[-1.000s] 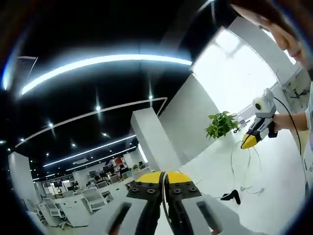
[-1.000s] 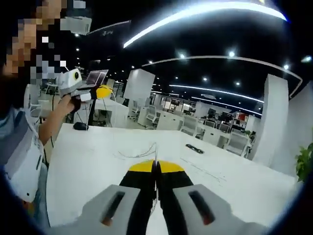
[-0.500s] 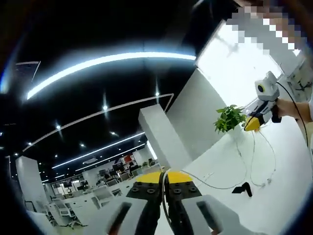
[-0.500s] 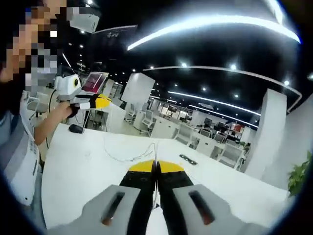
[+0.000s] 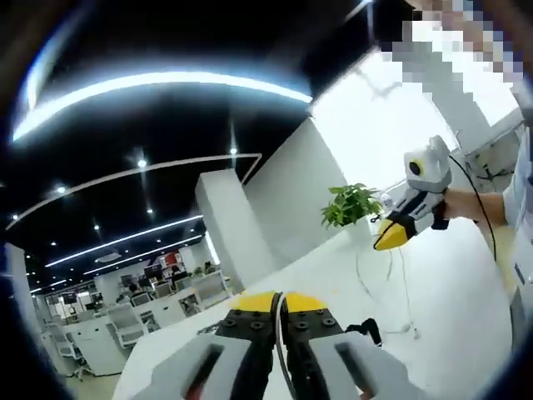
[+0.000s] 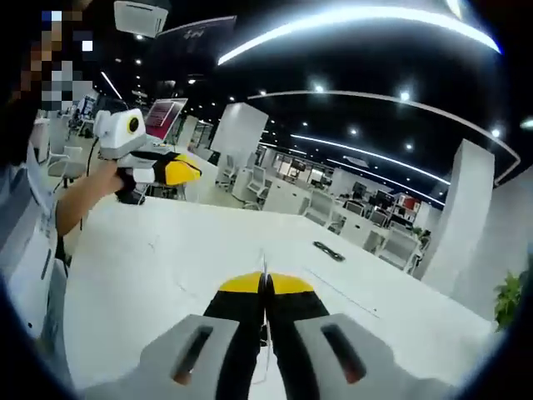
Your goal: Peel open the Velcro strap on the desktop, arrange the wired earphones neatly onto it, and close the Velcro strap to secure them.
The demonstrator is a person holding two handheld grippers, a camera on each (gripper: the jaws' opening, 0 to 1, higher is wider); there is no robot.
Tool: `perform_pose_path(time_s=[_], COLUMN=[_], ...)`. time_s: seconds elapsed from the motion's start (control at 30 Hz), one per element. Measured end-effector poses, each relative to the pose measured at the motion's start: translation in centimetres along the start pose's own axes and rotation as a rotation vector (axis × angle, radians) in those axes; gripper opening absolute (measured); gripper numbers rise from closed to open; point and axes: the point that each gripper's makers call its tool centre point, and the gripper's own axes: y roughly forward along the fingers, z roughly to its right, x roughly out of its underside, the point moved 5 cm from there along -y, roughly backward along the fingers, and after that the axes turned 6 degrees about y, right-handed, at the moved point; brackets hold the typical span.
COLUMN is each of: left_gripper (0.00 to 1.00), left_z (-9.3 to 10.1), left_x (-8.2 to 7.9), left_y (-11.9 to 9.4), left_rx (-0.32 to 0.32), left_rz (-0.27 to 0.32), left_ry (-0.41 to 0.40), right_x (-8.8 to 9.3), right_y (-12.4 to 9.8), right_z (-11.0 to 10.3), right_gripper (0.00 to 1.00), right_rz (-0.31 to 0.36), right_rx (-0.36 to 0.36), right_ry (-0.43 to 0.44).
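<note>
An open-plan office is shown. Rows of white desks [image 6: 350, 227] with office chairs [image 6: 321, 208] are seen across the far floor in the right gripper view, and further desk rows [image 5: 100, 342] with chairs are seen in the left gripper view. A dark ceiling is crossed by long curved light strips [image 6: 358, 17] and dotted with small spotlights [image 5: 143, 162]. Broad white square columns [image 5: 229, 225] are set among the workstations. A large white bench [image 6: 166, 267] occupies the foreground. A potted green plant [image 5: 348, 204] is placed beside a bright window [image 5: 391, 125]. A red display screen [image 6: 165, 118] is seen in the background.
</note>
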Motion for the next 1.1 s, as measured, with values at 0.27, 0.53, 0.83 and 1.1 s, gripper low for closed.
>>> perform_pose_path(time_s=[0.27, 0.53, 0.83, 1.1], left_gripper=[0.05, 0.05, 0.07, 0.09], left_z=[3.8, 5.9, 6.2, 6.2], left_x=[1.4, 2.3, 3.1, 3.1], left_y=[2.6, 3.3, 3.6, 3.7], left_rx=[0.127, 0.193, 0.208, 0.212], left_rz=[0.011, 0.002, -0.026, -0.021], left_ry=[0.097, 0.208, 0.235, 0.259], right_x=[0.1, 1.6, 2.2, 2.3], right_y=[1.2, 2.2, 2.7, 3.0], right_z=[-1.4, -3.1, -3.9, -4.4], right_gripper=[0.03, 0.03, 0.03, 0.03], right_rz=[-0.002, -0.053, -0.079, -0.087], right_rx=[-0.062, -0.132, -0.168, -0.195], right_ry=[0.003, 0.003, 0.002, 0.003])
